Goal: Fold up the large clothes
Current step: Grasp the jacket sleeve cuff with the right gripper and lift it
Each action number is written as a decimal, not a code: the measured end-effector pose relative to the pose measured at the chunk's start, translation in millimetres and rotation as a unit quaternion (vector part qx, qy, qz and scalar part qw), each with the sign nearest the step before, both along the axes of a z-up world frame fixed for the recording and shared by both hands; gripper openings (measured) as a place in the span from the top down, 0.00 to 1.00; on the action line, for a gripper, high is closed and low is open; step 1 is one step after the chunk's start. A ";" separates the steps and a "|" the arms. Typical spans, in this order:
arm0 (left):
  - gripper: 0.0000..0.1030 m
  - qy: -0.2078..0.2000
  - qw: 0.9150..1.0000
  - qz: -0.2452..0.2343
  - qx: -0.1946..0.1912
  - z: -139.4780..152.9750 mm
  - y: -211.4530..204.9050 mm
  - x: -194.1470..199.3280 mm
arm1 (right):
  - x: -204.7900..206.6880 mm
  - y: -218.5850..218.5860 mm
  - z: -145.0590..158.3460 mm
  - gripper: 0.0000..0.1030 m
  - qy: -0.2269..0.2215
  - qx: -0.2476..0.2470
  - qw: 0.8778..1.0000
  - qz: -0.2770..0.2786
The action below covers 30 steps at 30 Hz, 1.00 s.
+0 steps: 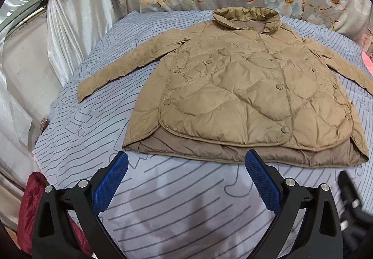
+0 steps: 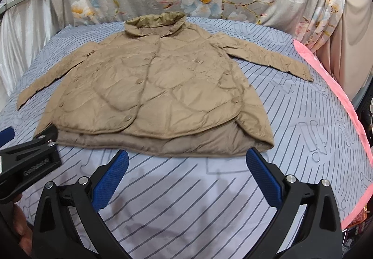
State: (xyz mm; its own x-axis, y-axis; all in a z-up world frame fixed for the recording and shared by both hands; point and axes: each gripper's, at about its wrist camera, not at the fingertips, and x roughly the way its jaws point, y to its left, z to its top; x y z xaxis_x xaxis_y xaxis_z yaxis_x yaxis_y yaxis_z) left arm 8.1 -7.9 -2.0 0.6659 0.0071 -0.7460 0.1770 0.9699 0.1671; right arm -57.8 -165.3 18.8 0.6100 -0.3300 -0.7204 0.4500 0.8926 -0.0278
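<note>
Jacket [image 1: 235, 93] lies flat, front up, buttoned, on the striped bed sheet [image 1: 167, 191]; collar at far end, both sleeves spread out to the sides, hem nearest the grippers. Quilted, puffy shell: likely light, soft, compressible, with a slick surface prone to slipping and springing back from a fold. Best holds judged to be cuff [image 1: 81, 93] or shoulder seam, pinching both layers. Left gripper [image 1: 186, 165] spread wide, empty, low over the sheet just short of the hem. Right gripper [image 2: 187, 164] likewise wide apart, holding nothing, aimed at the hem.
</note>
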 end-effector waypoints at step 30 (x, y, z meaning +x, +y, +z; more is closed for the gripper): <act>0.05 0.005 0.996 0.089 0.010 -33.1 -11.7 153.8 | 66.3 -454.8 -58.0 0.06 -0.138 0.217 0.907 -0.333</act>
